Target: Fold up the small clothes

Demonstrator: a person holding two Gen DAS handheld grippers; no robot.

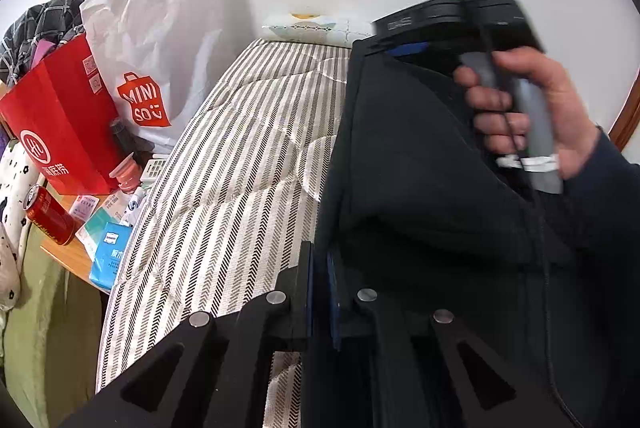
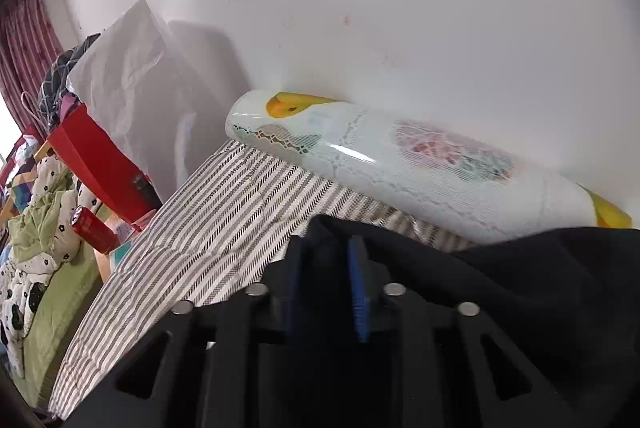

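Far left, bedside clutter only, none of it part of the fold: red can (image 1: 50,216) lying on the wooden side table (image 1: 72,256), red paper bag (image 1: 60,119) behind it, white Miniso bag (image 1: 160,39) against the wall. Centre: striped quilt (image 1: 240,155) covering the bed, bare along its left half; patterned pillow (image 2: 400,163) at the head against the wall. Right of centre: the dark garment (image 1: 420,167), navy or black, is lifted off the quilt and hangs between the two tools. Left gripper (image 1: 320,292): blue pads pressed together on the garment's near edge, cloth visibly pinched between them, so it is clamped on the fabric. Right gripper (image 2: 324,288): its own wrist view shows dark cloth filling the gap between the blue fingers (image 2: 358,292), jaws narrowed on it; I read this as clamped on the garment too. In the left wrist view the right hand (image 1: 532,115) holds that tool's handle up at the far right, garment draped below it with one soft crease running across. Progress, judged: early. The piece is picked up and spread by two points, but no finished fold lies on the quilt, and no stack of folded items is in view. Remaining: lay it flat or bring the edges together, complete the fold, set it down. Whether other clothes wait cannot be told. Risk: limp fabric may sag and fold unevenly.
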